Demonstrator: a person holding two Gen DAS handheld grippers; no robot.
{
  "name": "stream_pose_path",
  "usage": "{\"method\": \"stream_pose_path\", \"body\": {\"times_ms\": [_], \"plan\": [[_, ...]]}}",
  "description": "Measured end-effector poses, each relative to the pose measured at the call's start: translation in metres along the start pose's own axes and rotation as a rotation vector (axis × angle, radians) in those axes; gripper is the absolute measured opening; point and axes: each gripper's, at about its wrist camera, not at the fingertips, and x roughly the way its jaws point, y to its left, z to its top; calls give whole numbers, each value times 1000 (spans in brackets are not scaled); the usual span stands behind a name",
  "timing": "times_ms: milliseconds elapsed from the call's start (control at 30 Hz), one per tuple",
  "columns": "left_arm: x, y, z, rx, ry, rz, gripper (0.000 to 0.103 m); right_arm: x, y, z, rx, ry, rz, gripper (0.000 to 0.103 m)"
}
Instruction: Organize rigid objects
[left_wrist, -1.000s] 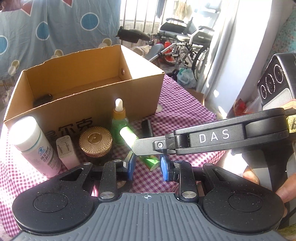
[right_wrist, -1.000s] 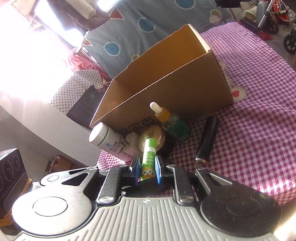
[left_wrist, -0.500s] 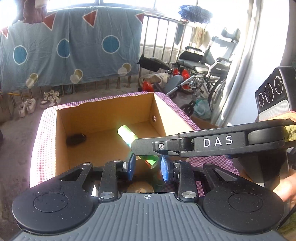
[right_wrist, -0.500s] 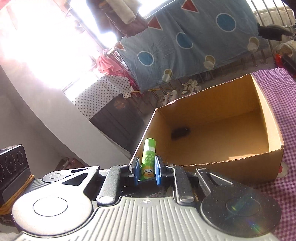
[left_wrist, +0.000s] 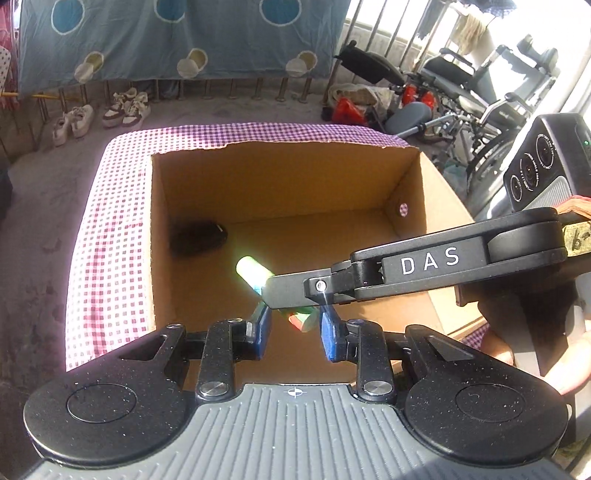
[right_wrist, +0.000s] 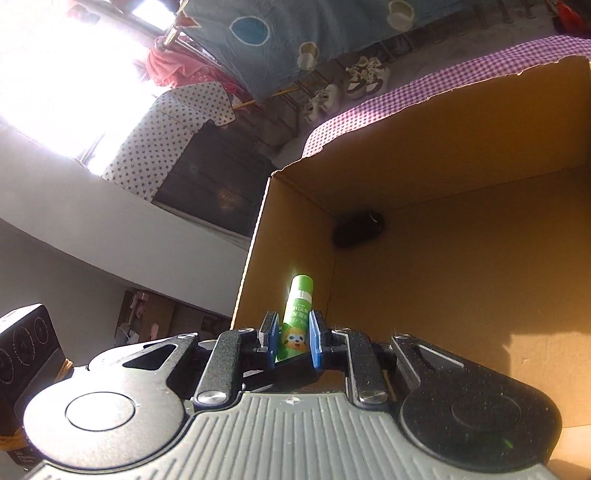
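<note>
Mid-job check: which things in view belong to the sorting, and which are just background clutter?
Part of the job:
- green tube, clamped in the right tongs
- cardboard box
- dark object already lying in the box

Just lying about:
- checked tablecloth
- sneakers on the floor
- wheelchairs
- blue patterned sheet

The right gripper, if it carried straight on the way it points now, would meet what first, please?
Probably the cardboard box: the right gripper, shut on the green tube, aims at the box's inner left corner, near the dark object. Depth is uncertain.
</note>
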Motion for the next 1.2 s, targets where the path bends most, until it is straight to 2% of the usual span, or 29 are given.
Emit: {"method": "stream_pose_path", "body": {"times_ms": [333,467,600,767,900,1100,1133,1200], "plan": [[18,3,6,48,26,145,29,46,-23,28,123,67,-1,23],[14,5,4,44,15,152,30,48,-23,27,137,70,3,27],[3,4,4,46,-23,136,30,36,-20,24,132,48,14,28],[-25,-7,-1,67,-95,121,33,1,-14,14,119,-9,45,28],[-49,-20,-9,90,-143,98,36,-44,-10,-6,86,-80,84,28],[-78,-47,-32,132,-216,9,44,-134,-12,-60,30,-225,135,28],[-80,-53,-37,142,-224,-9,46,-148,-14,-72,21,-249,136,29],[-80,-65,-50,171,-230,-50,50,-171,-20,-95,9,-292,117,39]]}}
